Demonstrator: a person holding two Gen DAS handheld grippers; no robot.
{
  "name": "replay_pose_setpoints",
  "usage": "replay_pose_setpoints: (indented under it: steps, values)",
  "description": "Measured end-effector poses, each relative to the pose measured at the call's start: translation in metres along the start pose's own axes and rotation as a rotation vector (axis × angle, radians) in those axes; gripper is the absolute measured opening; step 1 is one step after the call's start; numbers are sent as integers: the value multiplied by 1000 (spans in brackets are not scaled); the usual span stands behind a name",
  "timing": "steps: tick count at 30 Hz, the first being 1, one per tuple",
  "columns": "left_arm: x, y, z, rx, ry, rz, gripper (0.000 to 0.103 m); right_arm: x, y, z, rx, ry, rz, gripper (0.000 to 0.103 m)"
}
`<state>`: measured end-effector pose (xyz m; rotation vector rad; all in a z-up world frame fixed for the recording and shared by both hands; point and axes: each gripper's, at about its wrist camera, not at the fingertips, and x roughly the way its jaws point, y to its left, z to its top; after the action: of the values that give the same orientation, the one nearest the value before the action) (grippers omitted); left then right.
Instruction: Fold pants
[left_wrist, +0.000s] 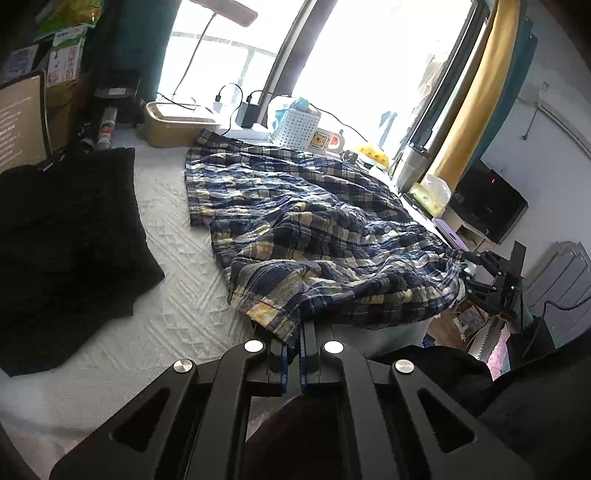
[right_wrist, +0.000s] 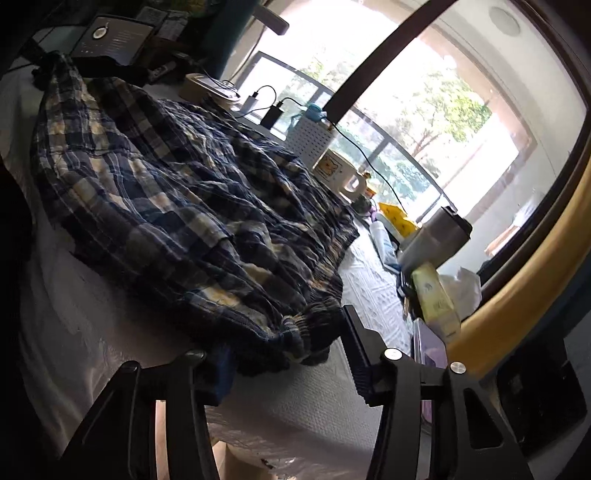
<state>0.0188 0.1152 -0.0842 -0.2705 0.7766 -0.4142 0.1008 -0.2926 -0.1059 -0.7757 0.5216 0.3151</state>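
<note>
One pair of plaid pants (left_wrist: 314, 229), blue, white and yellow, is spread in wrinkles over a white textured surface (left_wrist: 177, 295) (it may be a bed or a covered worktop; this cannot be told). The pants lie across the middle of it, with one end toward the window (left_wrist: 369, 66) and the near edge hanging slightly over the front.

Two grippers are seen. The jaws of the left gripper (left_wrist: 293, 345) are clenched on a hem corner of the pants at the near edge, and the cloth is pinched between the two blue pads. In the right wrist view, the jaws of the right gripper (right_wrist: 284, 354) stand apart around the gathered waistband, which lies between them; the right finger (right_wrist: 360, 354) is beside the cloth, and no pressing of the pads on it is shown. The right gripper is also visible in the left wrist view, at the far right end of the pants.

One black garment (left_wrist: 66, 236) is laid flat to the left of the pants, well apart from them. Along the window sill are counted one white perforated basket (left_wrist: 295, 129), one mug (right_wrist: 338, 170) with a bear picture, one metal tumbler (right_wrist: 436, 236) and one tissue pack (right_wrist: 436, 299).
</note>
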Motion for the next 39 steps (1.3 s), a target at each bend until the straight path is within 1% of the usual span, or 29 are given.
replay_pose_setpoints:
  steps: [1, 2, 5, 8, 11, 12, 15, 17, 20, 21, 24, 27, 30, 33, 36, 38, 39]
  values:
    - [-1, 0, 0, 1, -3, 5, 2, 0, 0, 1, 1, -4, 5, 30]
    - [-1, 0, 1, 1, -7, 7, 2, 1, 0, 2, 7, -6, 11, 24]
    - [-7, -3, 1, 15, -50, 7, 2, 0, -4, 4, 42, -28, 5, 22]
    - [-16, -10, 4, 41, -112, -3, 2, -3, -16, 7, 119, -53, -7, 19]
    - [-28, -19, 10, 74, -202, -16, 2, -12, -33, 11, 226, -96, 1, 16]
    - [-30, -21, 13, 69, -217, -22, 2, -15, -40, 12, 271, -111, 10, 15]
    - [-40, -30, 27, 65, -293, -54, 2, -22, -53, 18, 366, -154, 22, 15]
    - [-44, -38, 37, 87, -339, -52, 2, -24, -60, 23, 413, -180, 15, 14]
    - [-49, -47, 59, 129, -407, -49, 2, -26, -76, 33, 519, -238, 19, 14]
    - [-49, -48, 66, 137, -420, -45, 2, -25, -82, 38, 554, -259, 23, 13]
    - [-46, -47, 88, 155, -459, -38, 2, -20, -93, 51, 599, -284, 15, 13]
    - [-34, -42, 110, 170, -461, -26, 2, -8, -101, 70, 603, -275, 2, 13]
    - [-16, -32, 131, 179, -432, -6, 2, 7, -113, 86, 611, -258, -12, 13]
    - [-4, -24, 149, 196, -414, 20, 2, 21, -127, 97, 628, -248, -38, 13]
    - [11, -11, 168, 184, -388, 17, 2, 43, -146, 107, 658, -219, -53, 13]
    - [21, -5, 179, 188, -375, 17, 2, 57, -155, 107, 680, -200, -53, 13]
    - [29, -2, 185, 193, -367, 21, 2, 68, -162, 109, 697, -187, -40, 13]
